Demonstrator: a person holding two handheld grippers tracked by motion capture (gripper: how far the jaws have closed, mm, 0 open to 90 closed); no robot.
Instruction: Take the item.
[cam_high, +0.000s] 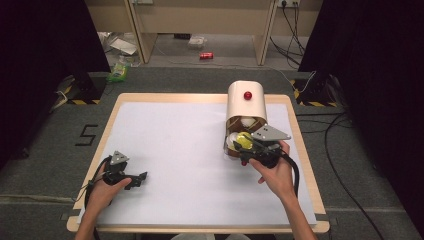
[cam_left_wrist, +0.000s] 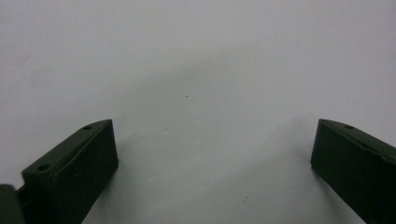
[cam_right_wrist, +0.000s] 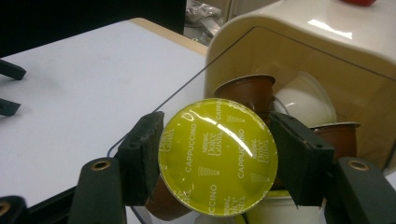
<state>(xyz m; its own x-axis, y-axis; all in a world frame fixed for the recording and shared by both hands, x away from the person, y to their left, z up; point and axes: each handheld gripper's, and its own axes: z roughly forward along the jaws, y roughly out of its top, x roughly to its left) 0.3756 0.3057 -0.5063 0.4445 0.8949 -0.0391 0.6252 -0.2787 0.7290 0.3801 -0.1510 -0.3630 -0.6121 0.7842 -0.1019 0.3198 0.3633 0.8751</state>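
Observation:
A cream capsule holder (cam_high: 246, 102) with a red knob (cam_high: 247, 95) and a clear front stands at the table's far right. My right gripper (cam_high: 246, 146) is at its mouth, shut on a yellow-lidded Cappuccino capsule (cam_right_wrist: 217, 156), with its pads (cam_right_wrist: 140, 158) pressing the rim from both sides. The yellow capsule (cam_high: 243, 141) also shows in the high view. Behind it in the holder lie brown capsules (cam_right_wrist: 247, 91) and a white one (cam_right_wrist: 306, 100). My left gripper (cam_high: 141, 177) rests near the front left of the table, open (cam_left_wrist: 212, 158), with only the white sheet between its jaws.
A white sheet (cam_high: 185, 150) covers the wooden-edged table (cam_high: 307, 165). Beyond the table, on the floor, lie a red can (cam_high: 206, 55), some litter (cam_high: 119, 70) and cables (cam_high: 340, 135). Dark curtains hang at both sides.

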